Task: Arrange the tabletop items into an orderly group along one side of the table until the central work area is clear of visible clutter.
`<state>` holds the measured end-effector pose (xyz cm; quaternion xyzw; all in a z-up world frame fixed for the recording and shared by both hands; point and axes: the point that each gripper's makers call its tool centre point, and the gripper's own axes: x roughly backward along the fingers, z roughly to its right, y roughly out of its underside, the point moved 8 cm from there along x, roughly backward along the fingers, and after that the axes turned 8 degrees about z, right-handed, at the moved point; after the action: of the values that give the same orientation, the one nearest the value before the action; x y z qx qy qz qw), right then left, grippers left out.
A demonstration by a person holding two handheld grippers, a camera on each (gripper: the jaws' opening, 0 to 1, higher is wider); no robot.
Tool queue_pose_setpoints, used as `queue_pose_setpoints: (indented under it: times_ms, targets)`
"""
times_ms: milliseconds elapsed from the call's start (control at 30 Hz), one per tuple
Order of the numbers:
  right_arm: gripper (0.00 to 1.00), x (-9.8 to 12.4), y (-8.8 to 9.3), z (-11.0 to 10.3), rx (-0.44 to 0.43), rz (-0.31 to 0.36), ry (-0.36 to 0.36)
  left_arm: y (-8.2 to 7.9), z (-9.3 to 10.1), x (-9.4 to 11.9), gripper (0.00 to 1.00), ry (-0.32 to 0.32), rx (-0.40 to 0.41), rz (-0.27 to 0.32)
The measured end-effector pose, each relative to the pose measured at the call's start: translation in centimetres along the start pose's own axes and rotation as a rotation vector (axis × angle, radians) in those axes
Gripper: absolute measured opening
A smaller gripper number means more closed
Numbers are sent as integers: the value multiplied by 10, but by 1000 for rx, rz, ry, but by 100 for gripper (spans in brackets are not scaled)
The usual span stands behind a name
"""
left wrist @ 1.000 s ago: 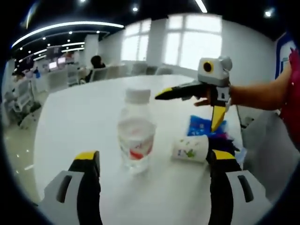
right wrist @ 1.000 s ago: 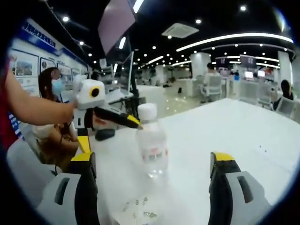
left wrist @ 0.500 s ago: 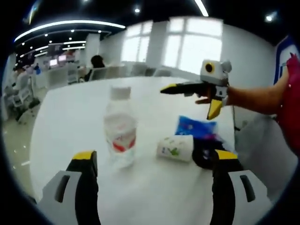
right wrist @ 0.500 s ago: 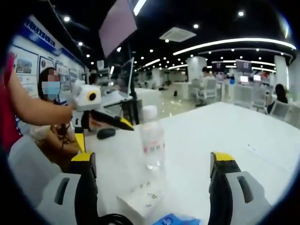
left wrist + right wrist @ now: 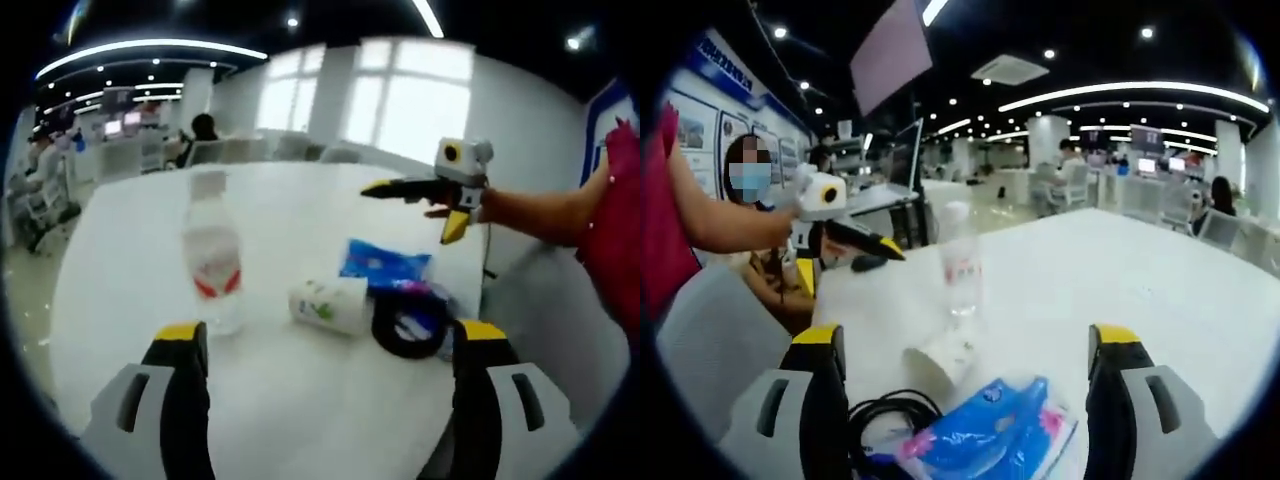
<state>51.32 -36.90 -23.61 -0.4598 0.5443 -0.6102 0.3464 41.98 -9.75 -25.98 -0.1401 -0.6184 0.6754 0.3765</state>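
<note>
While both hand-held grippers hover over the white surface (image 5: 300, 400), nothing gripped by either. Left hand-held gripper (image 5: 330, 345): jaws spread wide, empty. Right hand-held gripper (image 5: 970, 345): jaws likewise wide apart, empty.

From the left gripper view:
- Clear water bottle (image 5: 212, 255), white cap, red label, upright just ahead of the left jaw tip.
- Paper cup (image 5: 329, 304) with green print, on its side, ahead between the jaws.
- Coil of black cable (image 5: 410, 322) just beside the cup, close ahead of the right jaw tip.
- Blue plastic packet (image 5: 384, 264) lying flat beyond cup and cable, touching or nearly touching both; cannot tell which.
- Other hand-held gripper (image 5: 432, 205) up at the far right, off the surface, yellow-tipped jaws apart, held out on a bare forearm (image 5: 535, 212).

From the right gripper view:
- Blue packet (image 5: 985, 430) nearest, low between the jaws, pink marks on it.
- Black cable (image 5: 890, 415) by the left jaw, partly under the packet's edge.
- Cup (image 5: 945, 353) on its side just past those.
- Bottle (image 5: 960, 265) upright further out, roughly centred.
- Other hand-held gripper (image 5: 845, 250) in from the left, beyond the left jaw, near the surface's edge.
- Seated person (image 5: 755, 240) behind it, office space in background, blurred.
</note>
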Motion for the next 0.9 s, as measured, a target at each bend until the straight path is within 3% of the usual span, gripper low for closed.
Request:
queue_pose_setpoints:
  times_ms: [500,900]
  targets:
    - [99,76,21,-21,-37,-71,56,1,51,1,95,22,30,5]
    - [99,108,32,-40,-40,-124,87,13,78,-2,94,27,45,18]
